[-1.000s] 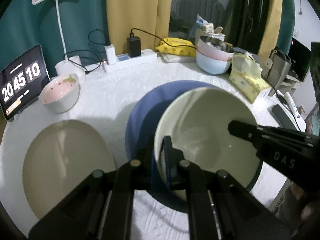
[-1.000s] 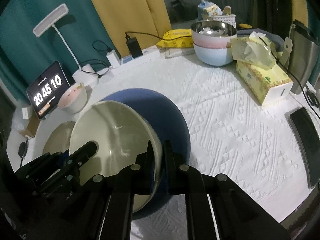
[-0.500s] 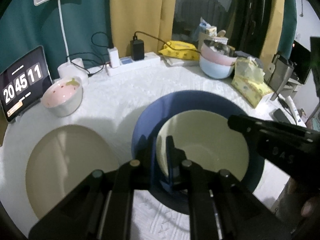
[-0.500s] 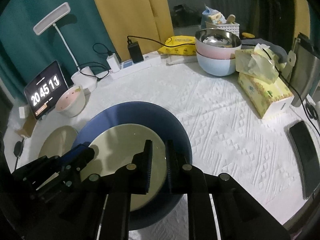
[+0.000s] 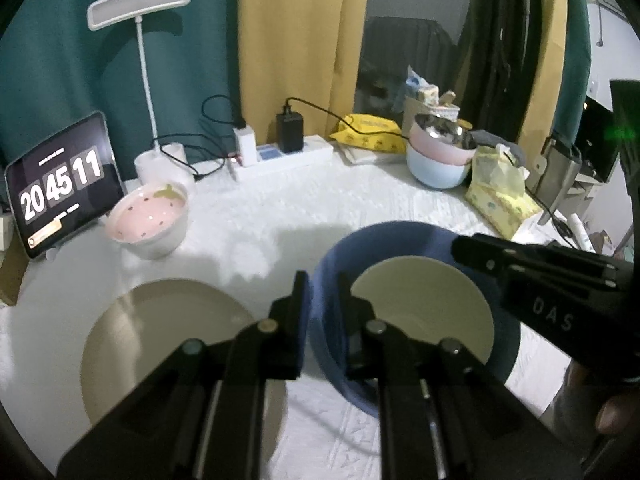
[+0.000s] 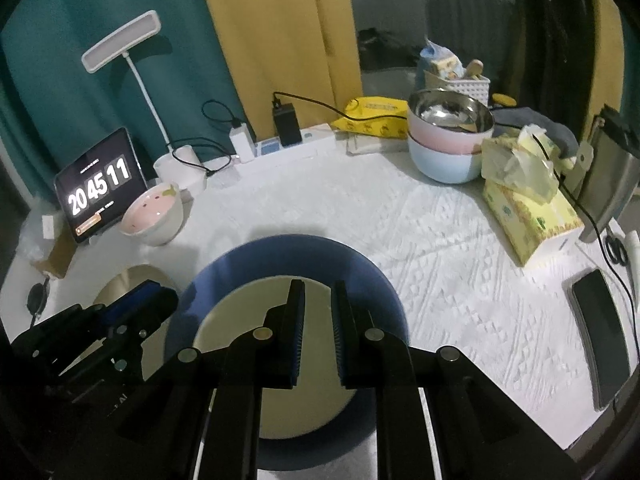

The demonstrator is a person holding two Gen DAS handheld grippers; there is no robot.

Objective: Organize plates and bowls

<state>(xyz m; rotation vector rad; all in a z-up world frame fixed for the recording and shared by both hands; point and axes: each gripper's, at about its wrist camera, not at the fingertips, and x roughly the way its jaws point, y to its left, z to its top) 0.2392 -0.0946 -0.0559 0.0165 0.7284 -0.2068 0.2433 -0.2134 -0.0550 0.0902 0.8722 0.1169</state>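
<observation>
A small cream plate [image 5: 420, 292] [image 6: 240, 312] lies flat inside a larger blue plate [image 5: 400, 236] [image 6: 288, 252] on the white table. My left gripper [image 5: 323, 280] hovers over the blue plate's left rim, jaws a narrow gap apart with nothing between them. My right gripper [image 6: 318, 284] hangs above the cream plate, jaws likewise slightly apart and empty. A beige plate [image 5: 160, 320] [image 6: 128, 280] lies to the left. Behind it stands a pink-lined bowl [image 5: 148, 216] [image 6: 154, 212]. A stack of bowls [image 5: 438, 152] [image 6: 448, 140], steel on pink on pale blue, sits at the back right.
A tablet clock [image 6: 100, 188] and a desk lamp [image 6: 120, 36] stand at the back left, a power strip [image 6: 296, 140] with cables along the back. On the right are a tissue box [image 6: 528, 216], a metal container [image 6: 612, 184] and a phone [image 6: 600, 328].
Both grippers held the cream plate tilted over the blue plate. It now lies flat in the blue plate, both grippers have let go, and they have lifted away.
</observation>
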